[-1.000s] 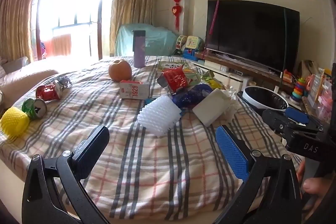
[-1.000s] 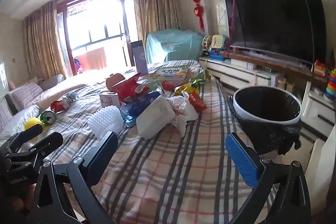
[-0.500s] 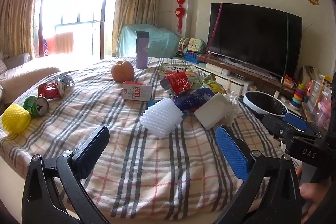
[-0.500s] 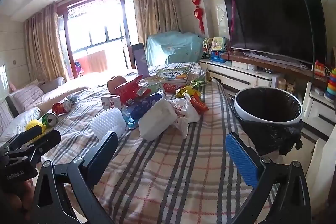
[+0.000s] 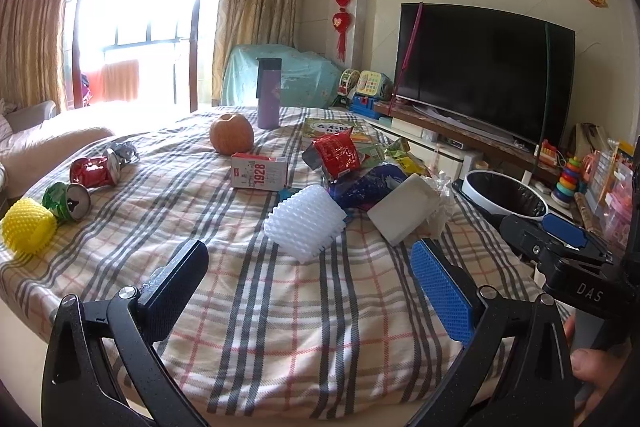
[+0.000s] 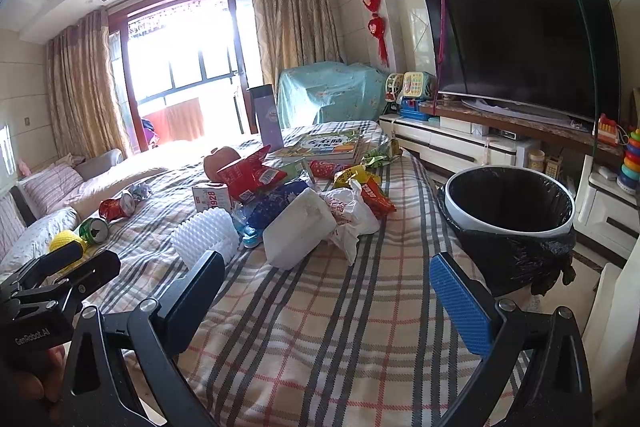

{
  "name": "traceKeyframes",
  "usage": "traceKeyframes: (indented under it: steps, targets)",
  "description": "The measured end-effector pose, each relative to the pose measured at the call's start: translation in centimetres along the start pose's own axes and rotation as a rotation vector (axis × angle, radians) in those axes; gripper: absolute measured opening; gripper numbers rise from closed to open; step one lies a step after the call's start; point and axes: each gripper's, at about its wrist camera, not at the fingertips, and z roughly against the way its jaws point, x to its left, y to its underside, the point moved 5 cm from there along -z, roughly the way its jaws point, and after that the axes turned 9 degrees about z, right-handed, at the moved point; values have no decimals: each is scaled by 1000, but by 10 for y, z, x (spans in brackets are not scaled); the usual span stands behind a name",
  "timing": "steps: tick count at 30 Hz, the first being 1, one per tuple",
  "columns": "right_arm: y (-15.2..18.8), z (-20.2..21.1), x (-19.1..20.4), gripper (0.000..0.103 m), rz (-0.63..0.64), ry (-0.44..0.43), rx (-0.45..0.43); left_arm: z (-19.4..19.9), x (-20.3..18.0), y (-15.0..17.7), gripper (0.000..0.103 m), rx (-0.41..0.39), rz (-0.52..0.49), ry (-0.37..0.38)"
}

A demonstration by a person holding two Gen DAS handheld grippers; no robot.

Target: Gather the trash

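Observation:
Trash lies on a plaid bed (image 5: 280,307): a white foam net sleeve (image 5: 305,223), a white foam block (image 5: 402,213), a blue bag (image 5: 368,185), a red snack bag (image 5: 335,155), a "1928" box (image 5: 259,171), crushed red (image 5: 94,171) and green (image 5: 67,201) cans, a yellow net sleeve (image 5: 27,231). A white bin with a black liner (image 6: 510,203) stands right of the bed. My left gripper (image 5: 306,291) and right gripper (image 6: 328,291) are open and empty, short of the pile.
An orange fruit (image 5: 231,133), a purple flask (image 5: 268,93) and a picture book (image 6: 320,146) sit at the far side. A TV (image 5: 480,79) on a low cabinet and toys line the right wall. Pillows (image 6: 36,195) lie at the left.
Both grippers have risen and drawn back a little; the view of the bed is slightly higher. Both stay open. No object has moved.

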Motion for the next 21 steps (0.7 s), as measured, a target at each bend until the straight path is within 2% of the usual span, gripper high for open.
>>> traceKeyframes:
  steps: [21]
  targets:
    - [4, -3, 4, 103, 1, -19, 3, -3, 2, 4, 103, 9, -7, -17]
